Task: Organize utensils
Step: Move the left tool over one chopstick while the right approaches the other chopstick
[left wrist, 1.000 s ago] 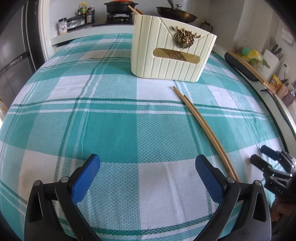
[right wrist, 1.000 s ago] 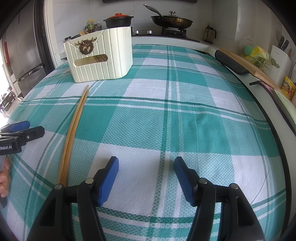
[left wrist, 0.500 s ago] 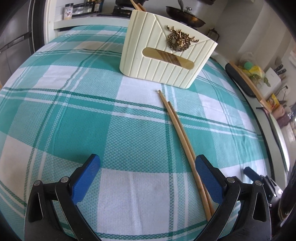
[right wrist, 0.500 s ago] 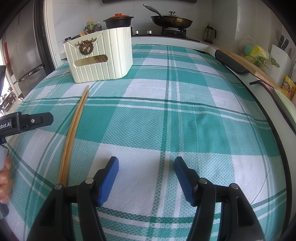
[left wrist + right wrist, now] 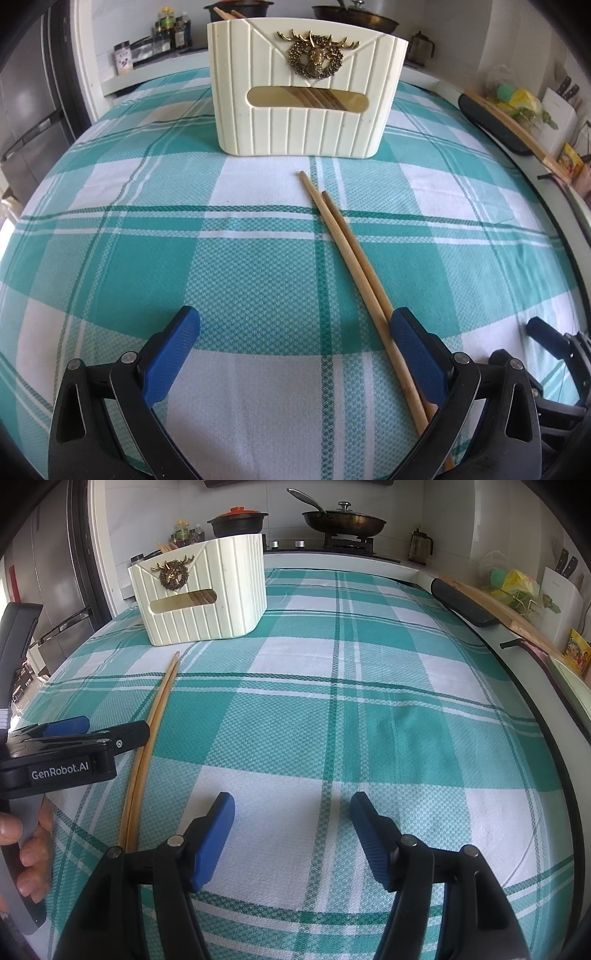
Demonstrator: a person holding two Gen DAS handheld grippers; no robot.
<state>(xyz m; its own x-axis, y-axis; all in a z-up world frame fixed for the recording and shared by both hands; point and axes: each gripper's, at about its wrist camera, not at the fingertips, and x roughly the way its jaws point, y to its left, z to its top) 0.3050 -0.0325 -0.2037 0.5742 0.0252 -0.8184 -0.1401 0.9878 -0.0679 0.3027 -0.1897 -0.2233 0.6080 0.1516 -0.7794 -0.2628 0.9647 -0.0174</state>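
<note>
Two wooden chopsticks (image 5: 347,247) lie side by side on the green-checked tablecloth, tips toward a cream ribbed utensil holder (image 5: 306,92) with a brass deer emblem; more chopsticks show through its slot. My left gripper (image 5: 295,347) is open, low over the cloth, with the chopsticks' near ends passing just inside its right finger (image 5: 417,347). My right gripper (image 5: 291,827) is open and empty to the right of the chopsticks (image 5: 155,723). The holder (image 5: 203,598) stands at the far left in the right wrist view, and the left gripper (image 5: 70,738) shows at the left edge.
A stove with a pan (image 5: 343,518) and a red-lidded pot (image 5: 238,520) is behind the table. A black tray and a wooden board (image 5: 476,602) lie along the right counter. A fridge (image 5: 55,590) stands at left. The table edge curves at right.
My left gripper moved right and forward toward the chopsticks, which now run between its fingers by the right one. The right gripper stayed still.
</note>
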